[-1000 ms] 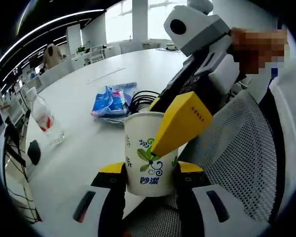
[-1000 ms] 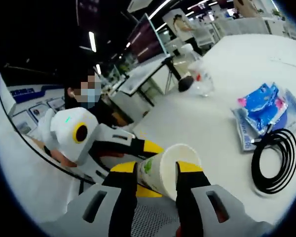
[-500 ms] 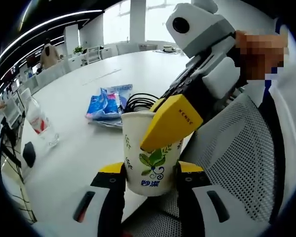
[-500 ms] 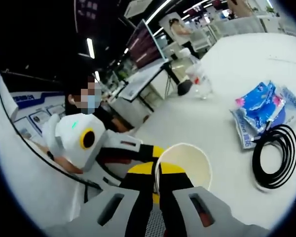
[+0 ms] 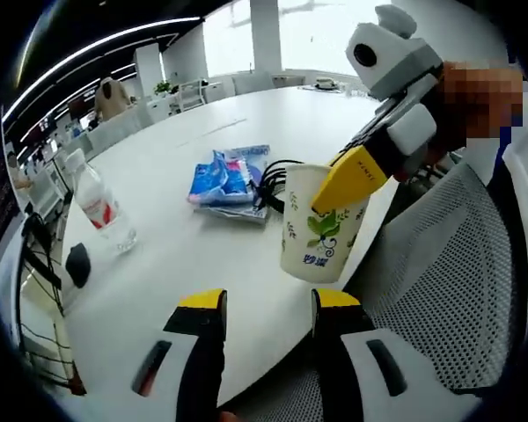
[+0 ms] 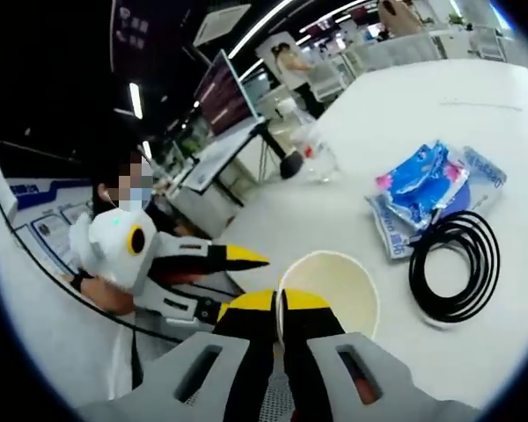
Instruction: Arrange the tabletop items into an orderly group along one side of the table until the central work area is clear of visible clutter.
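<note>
A white paper cup (image 5: 319, 221) with a green leaf print hangs tilted over the table's near edge. My right gripper (image 5: 348, 180) comes in from the right and is shut on the cup's rim. In the right gripper view the same grip (image 6: 280, 303) pinches the near wall of the paper cup (image 6: 334, 286), which looks empty inside. My left gripper (image 5: 268, 303) stands open just short of the cup, with nothing between its jaws. Its yellow fingertip (image 6: 245, 257) shows at the left of the right gripper view.
On the white table (image 5: 172, 149) lie blue packets (image 5: 224, 176), a coiled black cable (image 5: 273, 174), a clear water bottle (image 5: 101, 207) and a small black object (image 5: 77, 264). A mesh chair (image 5: 440, 290) stands by the near edge. A person sits beside the table.
My right gripper shut on the cup's rim. My left gripper let go of the cup and drew back; the cup now hangs from the right gripper alone.
</note>
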